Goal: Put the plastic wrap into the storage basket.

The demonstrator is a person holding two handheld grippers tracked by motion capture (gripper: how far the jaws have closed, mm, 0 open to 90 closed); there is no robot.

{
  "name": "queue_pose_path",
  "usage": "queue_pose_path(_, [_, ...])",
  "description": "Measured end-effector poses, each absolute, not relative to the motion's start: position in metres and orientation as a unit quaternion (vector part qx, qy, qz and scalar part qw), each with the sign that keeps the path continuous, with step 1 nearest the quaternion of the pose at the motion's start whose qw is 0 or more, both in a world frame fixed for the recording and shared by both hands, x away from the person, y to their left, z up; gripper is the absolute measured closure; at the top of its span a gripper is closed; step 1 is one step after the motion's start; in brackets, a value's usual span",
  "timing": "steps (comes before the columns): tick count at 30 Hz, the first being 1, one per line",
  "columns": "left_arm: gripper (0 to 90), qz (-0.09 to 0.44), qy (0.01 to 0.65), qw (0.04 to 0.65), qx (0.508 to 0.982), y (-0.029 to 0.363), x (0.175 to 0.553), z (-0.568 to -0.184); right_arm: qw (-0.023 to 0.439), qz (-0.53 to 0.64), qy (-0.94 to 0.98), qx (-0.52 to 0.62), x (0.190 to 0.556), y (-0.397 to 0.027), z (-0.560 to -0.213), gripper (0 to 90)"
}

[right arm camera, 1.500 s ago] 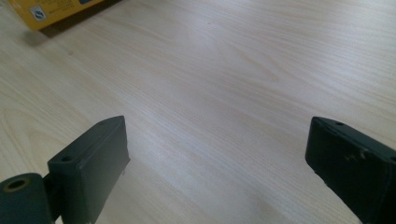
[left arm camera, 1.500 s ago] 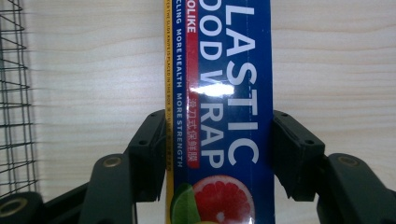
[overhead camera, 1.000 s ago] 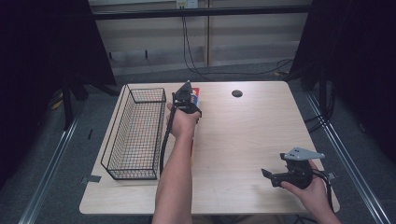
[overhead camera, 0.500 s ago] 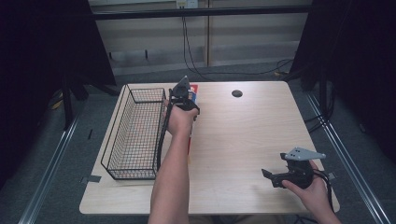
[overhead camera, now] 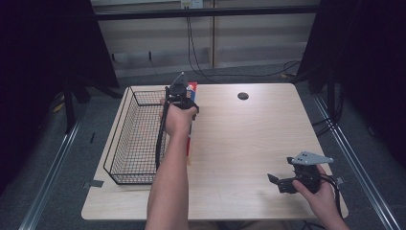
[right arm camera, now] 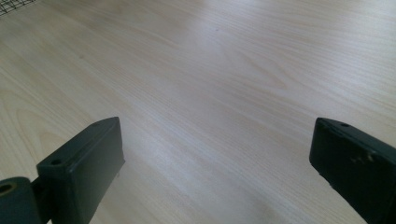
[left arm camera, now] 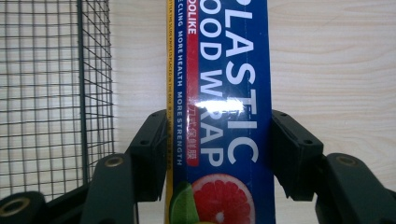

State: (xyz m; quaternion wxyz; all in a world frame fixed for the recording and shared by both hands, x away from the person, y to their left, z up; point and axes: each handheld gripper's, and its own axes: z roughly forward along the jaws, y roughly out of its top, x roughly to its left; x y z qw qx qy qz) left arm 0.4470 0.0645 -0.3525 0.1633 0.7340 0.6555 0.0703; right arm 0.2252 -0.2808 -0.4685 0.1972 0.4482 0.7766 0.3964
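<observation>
Your left gripper (left arm camera: 219,154) pinches the box (left arm camera: 219,93); right fingers (right arm camera: 79,168) spread idle; box may snag the nine-o'clock basket (overhead camera: 136,139).

Wide bare table (overhead camera: 249,143) between left gripper (overhead camera: 181,98) and right gripper (overhead camera: 280,182); open passage there. Wire basket (overhead camera: 136,139) along the left edge, just beside the wrap box (left arm camera: 219,112), walling off that side. Left forearm (overhead camera: 170,163) stretched along the basket's near wall. Small dark hole (overhead camera: 242,96) toward the far edge.
</observation>
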Motion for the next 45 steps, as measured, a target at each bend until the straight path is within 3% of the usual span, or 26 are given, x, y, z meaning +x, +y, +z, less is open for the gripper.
queue_pose_path(45, [44.0,0.079,0.675,0.160,0.716,0.107,0.442,-0.326,0.195,0.394,0.781,0.443,0.225,-0.280,-0.469,2.7])
